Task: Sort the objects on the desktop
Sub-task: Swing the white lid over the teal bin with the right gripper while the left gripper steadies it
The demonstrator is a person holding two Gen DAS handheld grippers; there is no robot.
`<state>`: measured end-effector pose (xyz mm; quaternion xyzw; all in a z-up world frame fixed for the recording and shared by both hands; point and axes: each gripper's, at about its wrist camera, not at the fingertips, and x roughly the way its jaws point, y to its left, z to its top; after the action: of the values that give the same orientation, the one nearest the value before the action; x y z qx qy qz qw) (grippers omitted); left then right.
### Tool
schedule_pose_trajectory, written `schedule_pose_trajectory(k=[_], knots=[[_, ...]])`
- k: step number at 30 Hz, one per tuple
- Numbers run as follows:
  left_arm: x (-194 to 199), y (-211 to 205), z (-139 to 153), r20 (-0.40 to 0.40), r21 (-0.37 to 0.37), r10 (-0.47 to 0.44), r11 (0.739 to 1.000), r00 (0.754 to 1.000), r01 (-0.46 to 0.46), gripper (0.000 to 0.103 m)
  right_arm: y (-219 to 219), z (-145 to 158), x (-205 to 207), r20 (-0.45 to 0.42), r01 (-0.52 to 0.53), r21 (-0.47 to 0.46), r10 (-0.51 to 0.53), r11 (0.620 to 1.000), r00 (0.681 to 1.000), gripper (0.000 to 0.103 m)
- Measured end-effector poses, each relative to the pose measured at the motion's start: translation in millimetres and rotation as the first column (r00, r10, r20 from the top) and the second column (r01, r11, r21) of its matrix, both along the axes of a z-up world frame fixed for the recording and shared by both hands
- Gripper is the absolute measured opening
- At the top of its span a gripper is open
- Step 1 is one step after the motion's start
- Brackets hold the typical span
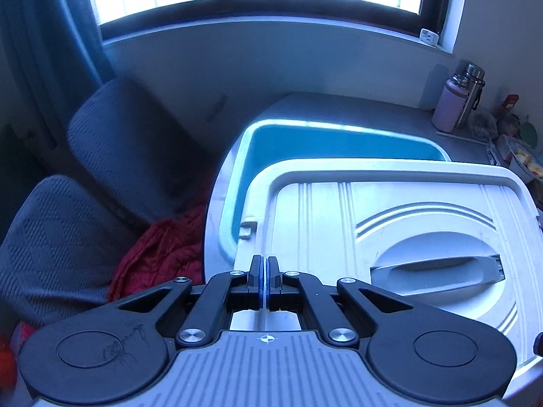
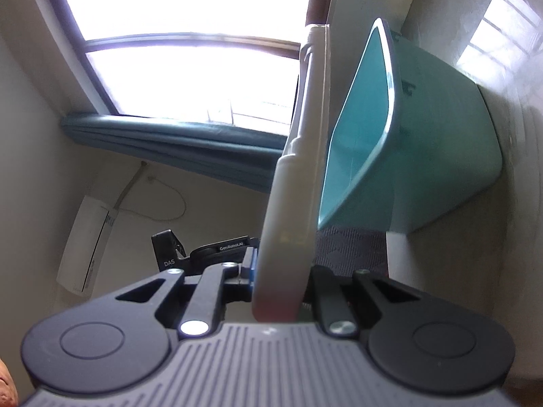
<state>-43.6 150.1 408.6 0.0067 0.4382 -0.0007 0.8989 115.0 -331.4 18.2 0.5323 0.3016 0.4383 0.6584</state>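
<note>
A white plastic lid [image 1: 390, 224] with a recessed grey handle [image 1: 437, 271] lies partly over a teal storage bin [image 1: 305, 149], leaving the bin's far and left side uncovered. My left gripper [image 1: 264, 264] hovers at the lid's near left rim, shut, its blue pads together with nothing visible between them. In the right wrist view, which is rolled sideways, my right gripper [image 2: 283, 268] is shut on the edge of the lid [image 2: 295, 186], and the teal bin [image 2: 424, 135] sits just beyond it. The left gripper [image 2: 203, 254] shows on the lid's other side.
The bin stands on a grey desk [image 1: 339, 108] below a window. Two flasks [image 1: 458, 98] and mixed clutter [image 1: 519, 159] crowd the desk's far right. Left of the desk are a grey chair [image 1: 129, 135] with a red cloth [image 1: 163, 251] and a dark curtain [image 1: 51, 51].
</note>
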Motion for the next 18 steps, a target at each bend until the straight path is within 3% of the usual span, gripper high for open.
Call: schedule_pose_trajectory(k=[9, 18], knots=[[93.5, 11.6, -14.2, -0.029, -0.003, -0.051, 0.999, 0.998, 0.051, 0.003, 24.6, -4.1, 51.9, -0.027, 0.052, -0.002, -0.052, 0.999, 0.998, 0.013], [147.0, 33.8, -31.9, -0.055, -0.022, -0.077, 0.997, 0.996, 0.076, 0.003, 49.1, -8.2, 83.0, -0.05, 0.085, -0.042, -0.087, 0.996, 0.995, 0.013]])
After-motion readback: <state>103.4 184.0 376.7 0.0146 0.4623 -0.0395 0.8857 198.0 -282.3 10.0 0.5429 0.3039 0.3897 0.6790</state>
